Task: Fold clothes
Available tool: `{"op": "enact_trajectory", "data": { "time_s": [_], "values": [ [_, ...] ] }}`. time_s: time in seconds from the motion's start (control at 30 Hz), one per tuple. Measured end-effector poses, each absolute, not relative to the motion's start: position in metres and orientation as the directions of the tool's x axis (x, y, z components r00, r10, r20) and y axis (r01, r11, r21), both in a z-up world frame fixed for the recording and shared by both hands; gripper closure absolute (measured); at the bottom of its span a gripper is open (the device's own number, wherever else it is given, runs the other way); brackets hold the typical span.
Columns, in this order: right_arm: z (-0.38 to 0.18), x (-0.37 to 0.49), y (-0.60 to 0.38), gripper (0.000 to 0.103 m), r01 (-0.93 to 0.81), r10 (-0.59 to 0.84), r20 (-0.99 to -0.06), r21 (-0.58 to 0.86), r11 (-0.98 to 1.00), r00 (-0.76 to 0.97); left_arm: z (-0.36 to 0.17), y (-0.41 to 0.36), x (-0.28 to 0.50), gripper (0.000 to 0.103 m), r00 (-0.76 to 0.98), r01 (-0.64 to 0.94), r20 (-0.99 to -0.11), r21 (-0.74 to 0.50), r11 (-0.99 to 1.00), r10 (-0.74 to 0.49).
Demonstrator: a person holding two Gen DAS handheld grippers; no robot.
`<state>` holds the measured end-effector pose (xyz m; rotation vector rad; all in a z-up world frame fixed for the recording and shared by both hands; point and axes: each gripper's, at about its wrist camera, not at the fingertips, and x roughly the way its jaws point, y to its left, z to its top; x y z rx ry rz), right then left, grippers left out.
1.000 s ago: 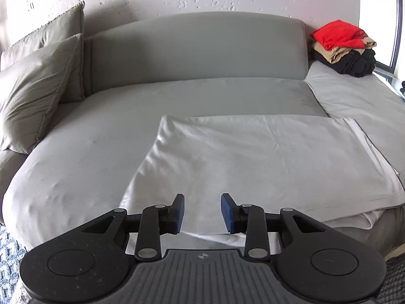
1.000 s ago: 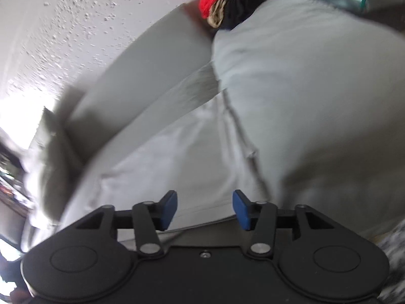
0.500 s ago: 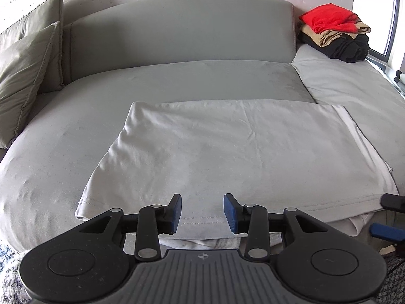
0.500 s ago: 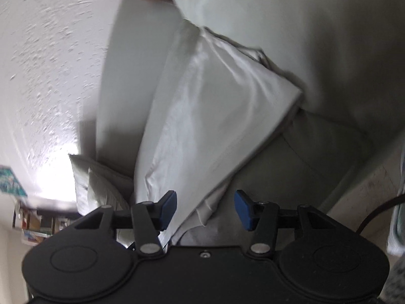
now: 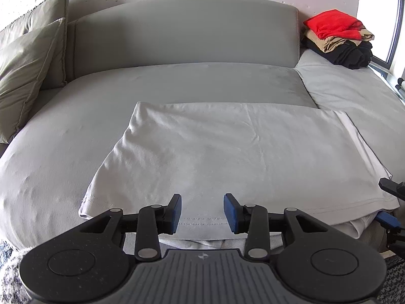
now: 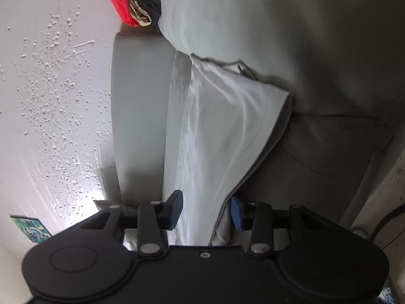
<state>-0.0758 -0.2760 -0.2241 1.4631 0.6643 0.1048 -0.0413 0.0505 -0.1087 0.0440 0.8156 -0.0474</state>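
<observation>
Fabric is lying straight ahead of both tools: the white garment (image 5: 227,157), already folded into a broad rectangle, is stretching its long axis side to side across the grey sofa (image 5: 177,81), its stitched hem running along the near edge. The left gripper (image 5: 202,214) is hovering just over the middle of that hem, its jaws partly open with nothing pinched between them. The right gripper (image 6: 205,214), rolled on its side, is coming in at the garment's right-hand end and looks nearer to a grasp: its jaws are closing with the hem edge passing between them, though the pads do not yet appear to be pressing on cloth. A stack of folded clothes (image 5: 339,38) is sitting well apart at the far right corner.
</observation>
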Motion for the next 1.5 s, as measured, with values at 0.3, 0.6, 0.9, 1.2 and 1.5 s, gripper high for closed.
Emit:
{"op": "enact_trajectory", "data": {
  "time_s": [0.3, 0.6, 0.9, 1.2, 1.5],
  "values": [
    [-0.228, -0.076, -0.277, 0.065, 0.318, 0.463, -0.354, 0.935, 0.155, 0.813, -0.109, 0.050, -0.041, 0.065, 0.682, 0.061, -0.731, 0.022, 0.998, -0.025],
    [-0.225, -0.076, -0.280, 0.076, 0.338, 0.426, -0.380, 0.925, 0.174, 0.821, -0.118, 0.048, -0.034, 0.065, 0.638, 0.050, -0.770, 0.053, 0.997, 0.009],
    [-0.247, -0.060, -0.306, 0.081, 0.348, 0.272, -0.366, 0.931, 0.112, 0.890, -0.121, 0.052, -0.032, 0.063, 0.625, 0.043, -0.781, 0.043, 0.998, 0.007],
    [-0.241, -0.052, -0.312, 0.093, 0.420, 0.206, -0.443, 0.895, 0.147, 0.872, -0.096, 0.096, -0.032, 0.071, 0.663, 0.031, -0.748, -0.001, 1.000, -0.021],
    [-0.206, -0.037, -0.292, 0.099, 0.521, 0.048, -0.596, 0.736, 0.432, 0.801, -0.124, 0.148, 0.004, 0.078, 0.473, 0.004, -0.858, 0.231, 0.973, 0.202]
  ]
}}
